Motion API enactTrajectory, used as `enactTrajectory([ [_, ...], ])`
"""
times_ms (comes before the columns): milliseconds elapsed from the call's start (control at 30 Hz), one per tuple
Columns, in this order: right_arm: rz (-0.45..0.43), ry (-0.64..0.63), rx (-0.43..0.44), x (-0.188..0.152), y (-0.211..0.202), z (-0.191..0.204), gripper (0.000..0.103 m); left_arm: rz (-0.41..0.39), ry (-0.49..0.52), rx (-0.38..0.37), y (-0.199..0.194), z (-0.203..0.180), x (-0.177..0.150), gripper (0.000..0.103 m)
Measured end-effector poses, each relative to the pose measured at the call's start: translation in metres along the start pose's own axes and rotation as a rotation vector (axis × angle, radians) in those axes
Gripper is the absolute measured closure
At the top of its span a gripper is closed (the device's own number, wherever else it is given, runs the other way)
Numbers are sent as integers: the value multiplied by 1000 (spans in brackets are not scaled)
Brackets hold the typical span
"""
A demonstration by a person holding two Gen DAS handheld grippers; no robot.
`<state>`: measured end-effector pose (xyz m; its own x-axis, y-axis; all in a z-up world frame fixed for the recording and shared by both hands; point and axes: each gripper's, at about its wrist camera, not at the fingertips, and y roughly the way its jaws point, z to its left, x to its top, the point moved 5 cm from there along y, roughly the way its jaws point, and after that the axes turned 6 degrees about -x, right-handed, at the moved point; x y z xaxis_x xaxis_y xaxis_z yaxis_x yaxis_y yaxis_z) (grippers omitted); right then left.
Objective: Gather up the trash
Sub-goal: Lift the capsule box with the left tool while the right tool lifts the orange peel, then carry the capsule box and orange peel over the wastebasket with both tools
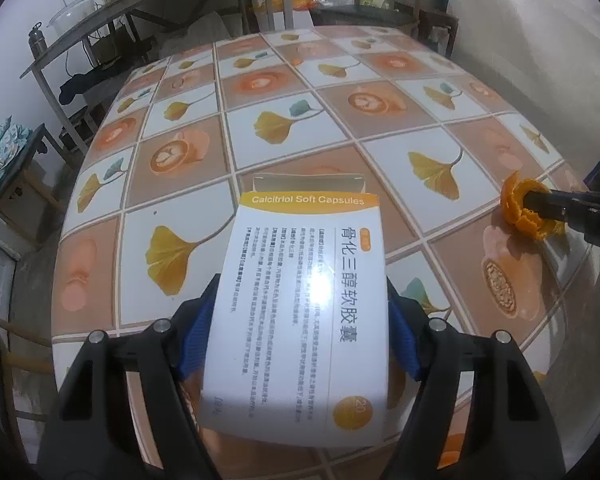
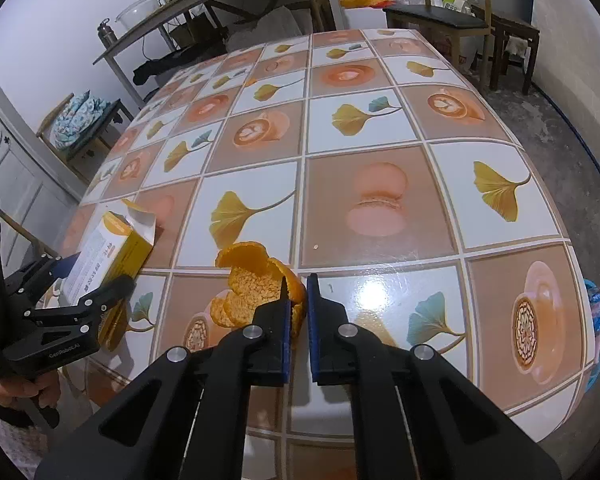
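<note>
Peel (image 2: 256, 284): light, soft, tears easily; right gripper (image 2: 298, 300) clenched on its rim. Box (image 1: 296, 296) beside peel: hollow, crushable; left gripper (image 1: 300, 320) spans its sides, contact unclear.

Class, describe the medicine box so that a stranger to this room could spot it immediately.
Start at the table with the ginkgo-leaf tile pattern. Near its front left edge, between the left tongs, sits the box. Unlike the orange peel nearby, it is white, yellow-banded and printed.

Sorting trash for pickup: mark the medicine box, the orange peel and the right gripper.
medicine box (image 1: 300, 300), left wrist view, its printed white face.
orange peel (image 2: 248, 284), right wrist view, its pithy inner side.
right gripper (image 2: 298, 284), right wrist view, between its fingertips.
</note>
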<state>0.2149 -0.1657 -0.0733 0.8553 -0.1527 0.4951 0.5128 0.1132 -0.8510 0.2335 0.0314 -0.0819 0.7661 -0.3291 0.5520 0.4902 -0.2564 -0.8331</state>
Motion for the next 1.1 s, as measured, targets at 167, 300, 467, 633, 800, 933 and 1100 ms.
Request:
enactTrajectory([
  [167, -24, 22, 20, 3, -10, -3, 96, -42, -18, -50, -15, -1, 7, 34],
  [300, -59, 58, 28, 4, -25, -11, 96, -82, 11, -90, -30, -12, 17, 34],
  [467, -100, 143, 38, -1, -40, -33, 96, -125, 63, -169, -43, -36, 35, 34],
  [633, -191, 257, 30, -16, -68, -75, 96, -115, 144, -309, -44, -88, 59, 34],
  [800, -279, 434, -54, -53, -106, -159, 96, -101, 297, -432, -45, -180, 89, 34],
  [933, -327, 615, -174, -104, -135, -244, 96, -19, 381, -550, -29, -268, 111, 34],
  [1100, -312, 841, -319, -187, -145, -337, 96, 183, 435, -646, 19, -388, 128, 34],
])
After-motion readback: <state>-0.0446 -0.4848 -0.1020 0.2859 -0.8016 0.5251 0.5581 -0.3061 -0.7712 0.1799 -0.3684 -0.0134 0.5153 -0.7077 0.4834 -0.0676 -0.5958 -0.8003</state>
